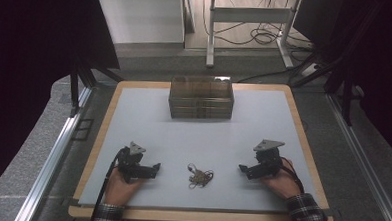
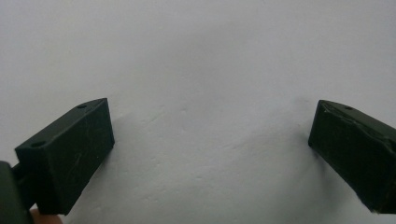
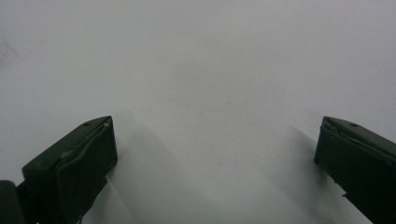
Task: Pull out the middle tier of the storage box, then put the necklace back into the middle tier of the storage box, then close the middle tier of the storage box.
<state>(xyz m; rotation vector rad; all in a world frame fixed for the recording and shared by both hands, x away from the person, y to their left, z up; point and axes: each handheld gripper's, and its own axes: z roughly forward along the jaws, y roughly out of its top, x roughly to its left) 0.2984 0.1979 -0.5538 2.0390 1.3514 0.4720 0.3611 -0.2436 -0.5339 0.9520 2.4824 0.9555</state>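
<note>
Both hands low at the near table edge, left gripper (image 1: 155, 167) and right gripper (image 1: 242, 168) pointing inward at each other, jaws spread wide on both, nothing between them but bare white mat (image 1: 263, 118). Small tangle of rubber bands (image 1: 200, 176) sitting between the two grippers, untouched. Clear drawer box (image 1: 201, 97) well beyond, at the far edge.

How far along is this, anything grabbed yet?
Nothing looks done. The tangle of rubber bands lies loose on the mat, between the left hand-held gripper and the right one; both are open and empty. The drawer box at the far edge looks closed. Grasping is still to come.
</note>
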